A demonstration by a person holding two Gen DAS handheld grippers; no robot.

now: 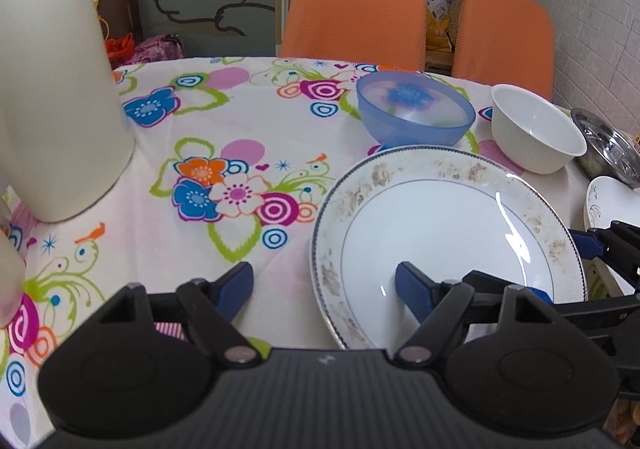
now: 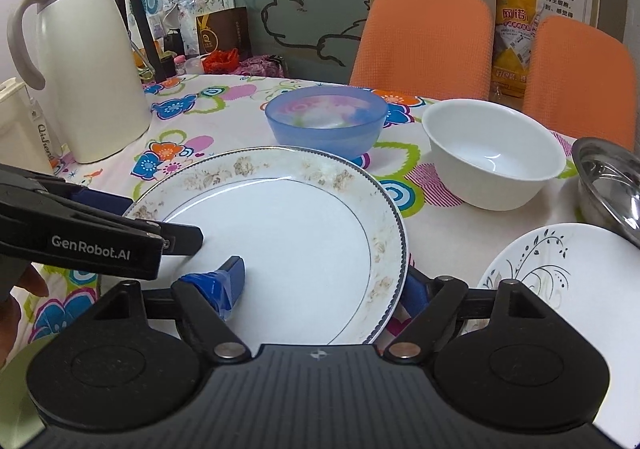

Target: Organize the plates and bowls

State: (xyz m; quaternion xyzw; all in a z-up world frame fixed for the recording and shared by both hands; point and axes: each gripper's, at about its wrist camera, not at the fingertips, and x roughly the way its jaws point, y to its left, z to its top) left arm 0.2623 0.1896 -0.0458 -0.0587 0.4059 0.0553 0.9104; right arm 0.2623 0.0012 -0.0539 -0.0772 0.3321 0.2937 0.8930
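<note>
From my left gripper (image 1: 324,283) I see its jaws standing wide: one blue finger sits over the bare tablecloth (image 1: 168,185), the other over the near-left rim of the big plate (image 1: 448,233), with nothing pinched between them. The plate lies flat on the cloth, filling the 3 to 5 o'clock part of that view. At 1 o'clock from it sits the blue bowl (image 1: 416,111), upright, just beyond the plate's far rim. The white bowl (image 1: 536,129) stands at 2 o'clock, beside the blue one but apart from it. A metal dish (image 1: 608,145) shows at the right edge, and below it a sliver of a smaller patterned plate (image 1: 612,201). The cream jug (image 1: 56,81) towers at 10 o'clock.

My right gripper (image 2: 324,285) straddles the big plate's near-right rim, half open: the left finger lies over the plate's white centre, the right finger sits outside and under the edge. I cannot tell whether the pads touch the plate, but they do not clamp it. In this view the left gripper reaches in from 9 o'clock over the plate's left side. The patterned plate lies at 4 o'clock, its far edge tucked under the metal dish. Two orange chairs (image 2: 424,37) stand behind the table at 12 to 2 o'clock.
</note>
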